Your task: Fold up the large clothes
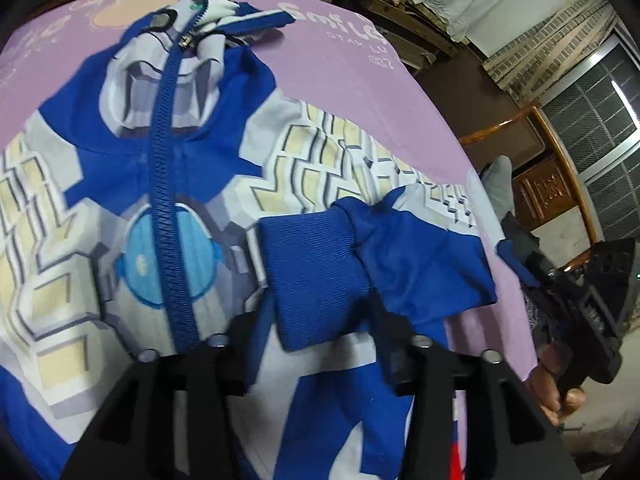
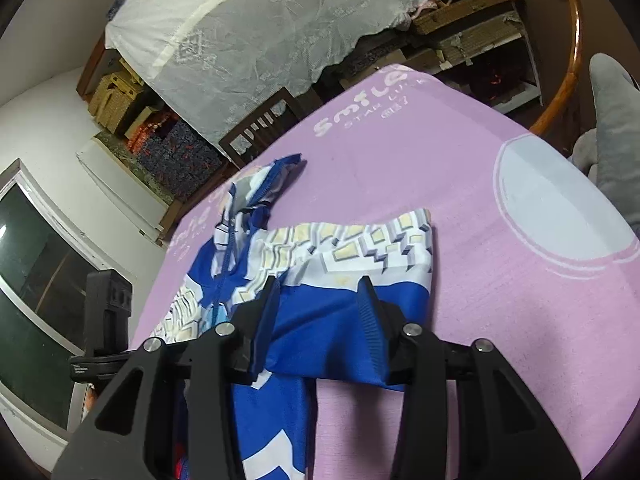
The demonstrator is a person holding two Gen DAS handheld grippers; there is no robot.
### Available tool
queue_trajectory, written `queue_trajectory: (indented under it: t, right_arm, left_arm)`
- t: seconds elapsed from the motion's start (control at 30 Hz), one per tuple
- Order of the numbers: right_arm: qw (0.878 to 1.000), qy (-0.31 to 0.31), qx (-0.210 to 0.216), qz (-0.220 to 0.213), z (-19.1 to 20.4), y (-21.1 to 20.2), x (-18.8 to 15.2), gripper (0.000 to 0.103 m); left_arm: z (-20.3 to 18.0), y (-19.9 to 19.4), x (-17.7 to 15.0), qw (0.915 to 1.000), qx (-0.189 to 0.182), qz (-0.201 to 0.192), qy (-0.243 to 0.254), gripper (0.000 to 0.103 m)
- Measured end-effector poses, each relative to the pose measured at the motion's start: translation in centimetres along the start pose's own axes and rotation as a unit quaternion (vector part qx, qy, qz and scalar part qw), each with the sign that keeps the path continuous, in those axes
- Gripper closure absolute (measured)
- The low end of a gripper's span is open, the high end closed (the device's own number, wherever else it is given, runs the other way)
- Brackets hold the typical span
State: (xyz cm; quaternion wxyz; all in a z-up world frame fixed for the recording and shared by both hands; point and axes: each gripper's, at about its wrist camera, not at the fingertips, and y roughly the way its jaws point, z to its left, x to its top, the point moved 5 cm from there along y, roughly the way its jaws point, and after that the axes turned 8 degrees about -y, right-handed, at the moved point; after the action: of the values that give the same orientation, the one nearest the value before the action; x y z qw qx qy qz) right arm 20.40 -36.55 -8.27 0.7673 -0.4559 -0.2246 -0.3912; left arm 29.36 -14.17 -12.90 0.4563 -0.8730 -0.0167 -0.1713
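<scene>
A blue, white and cream zip-up jacket (image 1: 168, 200) lies front up on a pink cloth-covered table (image 1: 344, 68). Its right sleeve is folded across the chest, the blue ribbed cuff (image 1: 316, 272) lying between my left gripper's (image 1: 316, 336) open fingers. My right gripper (image 2: 320, 296) is open over the folded sleeve's blue part (image 2: 320, 320), at the jacket's right edge. The jacket also shows in the right wrist view (image 2: 304, 256). The right gripper appears in the left wrist view (image 1: 576, 304), held in a hand.
A grey stuffed toy (image 2: 612, 120) sits at the table's right edge. A wooden chair rail (image 2: 568, 52), a lace-draped shelf unit (image 2: 260, 20) and a dark chair (image 2: 260, 128) stand behind the table. A window (image 2: 36, 260) is at left.
</scene>
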Motion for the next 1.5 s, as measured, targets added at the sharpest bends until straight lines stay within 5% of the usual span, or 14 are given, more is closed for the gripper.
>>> queue_trajectory:
  t: [0.13,0.23,0.5,0.77,1.0,1.27,1.5]
  right_arm:
    - [1.000,0.009,-0.008,0.019,-0.5,0.9,-0.4,0.063]
    - [0.999,0.019,-0.008,0.025,-0.8,1.2,-0.6,0.063]
    - [0.998,0.053,-0.012,0.015,-2.1,1.0,-0.4,0.068]
    - [1.000,-0.002,0.009,0.015,0.3,1.1,-0.5,0.068]
    - [0.995,-0.083,0.004,0.054,3.9,3.2,-1.9,0.080]
    - [0.974,-0.180,-0.045,0.129,6.6,6.6,-4.9,0.088]
    - [0.965,-0.208,-0.060,0.145,6.9,7.2,-5.9,0.089]
  left_arm:
    - [-0.4,0.3,0.5,0.9998,-0.020,0.002,-0.008,0.053]
    - [-0.2,0.6,0.7,1.0000,-0.006,-0.004,-0.005,0.098]
    - [-0.5,-4.4,2.6,0.9966,0.016,-0.081,0.004,0.100]
    - [4.5,-14.4,3.0,0.9784,0.100,-0.180,0.015,0.101]
    - [10.8,-14.0,0.7,0.9770,0.139,-0.162,-0.006,0.101]
    - [15.7,-12.5,0.0,0.9644,0.207,-0.163,-0.022,0.101]
    - [13.5,-13.6,-0.6,0.9730,0.154,-0.172,-0.007,0.101]
